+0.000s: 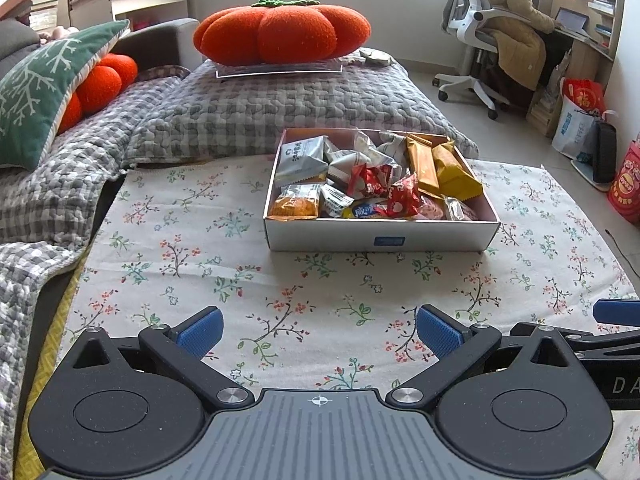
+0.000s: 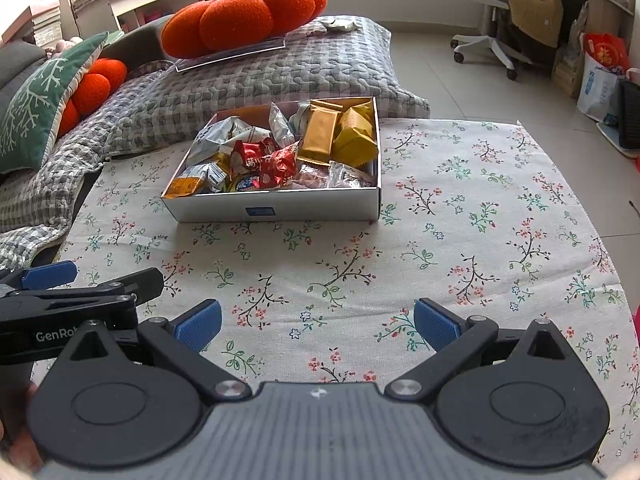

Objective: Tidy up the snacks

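A shallow white box (image 1: 380,236) (image 2: 280,206) full of snack packets stands on the floral cloth. It holds red packets (image 1: 384,188) (image 2: 260,162), gold and yellow packets (image 1: 440,168) (image 2: 340,136) and silver packets (image 1: 300,156) (image 2: 216,140). My left gripper (image 1: 320,332) is open and empty, well in front of the box. My right gripper (image 2: 318,328) is open and empty, also in front of the box, to the right of the left one. The left gripper shows at the left of the right wrist view (image 2: 80,280).
The floral cloth (image 1: 200,260) (image 2: 480,220) covers the table. A grey quilted sofa (image 1: 240,108) with an orange pumpkin cushion (image 1: 280,32) (image 2: 240,16) and a green pillow (image 1: 36,92) lies behind and left. An office chair (image 1: 480,40) and bags (image 1: 580,120) stand at the right.
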### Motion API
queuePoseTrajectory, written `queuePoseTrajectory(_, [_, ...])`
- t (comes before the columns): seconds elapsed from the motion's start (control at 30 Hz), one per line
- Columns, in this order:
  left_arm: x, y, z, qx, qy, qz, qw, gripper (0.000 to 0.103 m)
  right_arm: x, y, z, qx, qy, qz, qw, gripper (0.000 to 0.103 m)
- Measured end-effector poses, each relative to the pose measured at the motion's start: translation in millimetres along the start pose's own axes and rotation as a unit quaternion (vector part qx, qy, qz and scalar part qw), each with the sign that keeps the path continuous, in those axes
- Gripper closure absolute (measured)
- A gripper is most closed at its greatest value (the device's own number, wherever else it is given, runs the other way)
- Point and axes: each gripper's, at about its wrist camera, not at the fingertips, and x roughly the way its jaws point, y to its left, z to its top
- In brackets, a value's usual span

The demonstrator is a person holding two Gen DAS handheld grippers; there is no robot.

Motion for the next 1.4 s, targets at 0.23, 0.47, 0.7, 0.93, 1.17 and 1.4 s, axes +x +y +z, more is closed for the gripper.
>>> queuePoseTrajectory(0.23, [-0.3,0.2,-0.8,0.002,-0.002,0.001,1.0,0.0,0.0,0.2,-0.4,0.0,0.0,-0.001,1.0,0.001])
queuePoseTrajectory(0.47, [0.4,-0.2,-0.9,0.002,0.001,0.003,1.0,0.0,0.5,1.0,-0.8,0.0,0.0,-0.002,1.0,0.001])
queuePoseTrajectory(0.7, [1.0,0.1,-0.9,0.002,0.001,0.004,1.0,0.0,0.7,1.0,-1.2,-0.001,0.0,-0.002,1.0,0.001])
queuePoseTrajectory(0.93, [1.1,-0.5,-1.0,0.002,0.002,0.004,1.0,0.0,0.8,1.3,-1.1,-0.002,0.0,-0.002,1.0,0.001])
queuePoseTrajectory(1.17, [1.7,-0.2,-1.4,0.003,0.002,0.006,1.0,0.0,1.1,1.6,-1.4,-0.002,0.0,-0.002,1.0,0.001])
queuePoseTrajectory(1.4, [1.9,-0.3,-1.5,0.003,0.003,0.006,1.0,0.0,1.1,1.8,-1.4,-0.002,0.001,-0.003,1.0,0.001])
